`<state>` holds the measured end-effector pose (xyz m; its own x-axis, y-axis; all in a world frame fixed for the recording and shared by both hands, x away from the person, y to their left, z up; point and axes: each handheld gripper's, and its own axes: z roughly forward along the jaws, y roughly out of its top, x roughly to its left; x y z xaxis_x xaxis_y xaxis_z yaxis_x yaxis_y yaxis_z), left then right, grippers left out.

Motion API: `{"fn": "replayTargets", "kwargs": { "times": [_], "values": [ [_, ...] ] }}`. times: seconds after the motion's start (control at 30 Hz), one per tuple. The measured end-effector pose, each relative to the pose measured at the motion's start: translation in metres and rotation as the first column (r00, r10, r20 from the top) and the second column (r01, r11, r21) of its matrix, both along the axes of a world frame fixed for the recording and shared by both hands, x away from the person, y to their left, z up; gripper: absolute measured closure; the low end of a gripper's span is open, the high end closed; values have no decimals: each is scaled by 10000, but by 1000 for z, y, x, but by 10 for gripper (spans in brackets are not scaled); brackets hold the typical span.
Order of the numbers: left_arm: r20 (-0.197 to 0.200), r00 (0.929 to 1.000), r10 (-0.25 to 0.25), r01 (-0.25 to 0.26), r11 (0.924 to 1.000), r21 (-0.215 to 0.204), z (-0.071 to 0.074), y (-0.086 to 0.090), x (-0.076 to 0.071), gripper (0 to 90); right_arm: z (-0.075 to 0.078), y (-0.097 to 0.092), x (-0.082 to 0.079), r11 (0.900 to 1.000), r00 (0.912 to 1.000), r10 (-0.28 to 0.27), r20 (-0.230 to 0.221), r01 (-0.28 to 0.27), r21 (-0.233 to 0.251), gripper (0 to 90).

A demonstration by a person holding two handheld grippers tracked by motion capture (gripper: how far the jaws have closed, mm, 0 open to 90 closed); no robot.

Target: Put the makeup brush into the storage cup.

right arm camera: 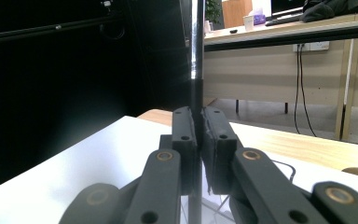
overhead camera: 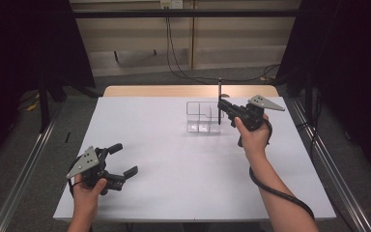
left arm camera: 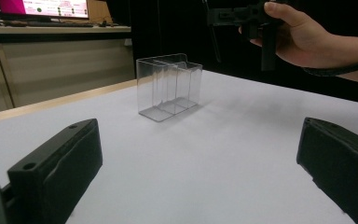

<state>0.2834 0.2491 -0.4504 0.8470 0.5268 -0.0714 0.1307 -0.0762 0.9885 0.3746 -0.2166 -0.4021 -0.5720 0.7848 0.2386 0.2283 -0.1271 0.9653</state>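
1 dark pen (overhead camera: 219, 99) stands upright, long axis vertical, pinched in the right gripper (overhead camera: 223, 107) right of frame centre, above 1 clear organizer (overhead camera: 202, 116). Left gripper (overhead camera: 123, 160), lower left, jaws wide and empty.

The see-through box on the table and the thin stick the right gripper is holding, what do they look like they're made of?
The box looks like clear hard plastic, perhaps acrylic: the table shows through its walls and dividers, and its edges catch the light. The stick, clamped upright in the right gripper, looks like a pen or rod with a glossy, possibly metal, upper part and a dark matte lower part; its material is uncertain.
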Motion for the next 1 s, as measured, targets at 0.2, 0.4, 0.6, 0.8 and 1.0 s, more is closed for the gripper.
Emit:
{"fn": "replayTargets", "kwargs": {
  "times": [0.2, 0.4, 0.6, 0.8, 1.0],
  "values": [
    [-31, 10000, 22, -22, 10000, -12, 0, 0, 0, 0, 1, -1, 3, 10000, 10000, -61, 14, 61, 26, 847],
    [-24, 10000, 13, -13, 10000, -28, 0, 1, 0, 0, 0, 0, 6, 9999, 9999, -112, 23, 112, 34, 847],
    [-31, 10000, 35, -35, 10000, -35, -1, 1, 0, 0, 1, 1, 9, 9999, 9999, -104, 13, 104, 38, 847],
    [-56, 10000, 49, -50, 10000, -37, -1, 1, 0, 0, 2, 1, 11, 9999, 9999, -116, 90, 116, 62, 847],
    [-66, 10000, 33, -33, 10000, -49, -1, 1, 0, 0, 2, 2, 14, 9995, 9997, -213, 121, 211, 222, 847]
  ]
}}
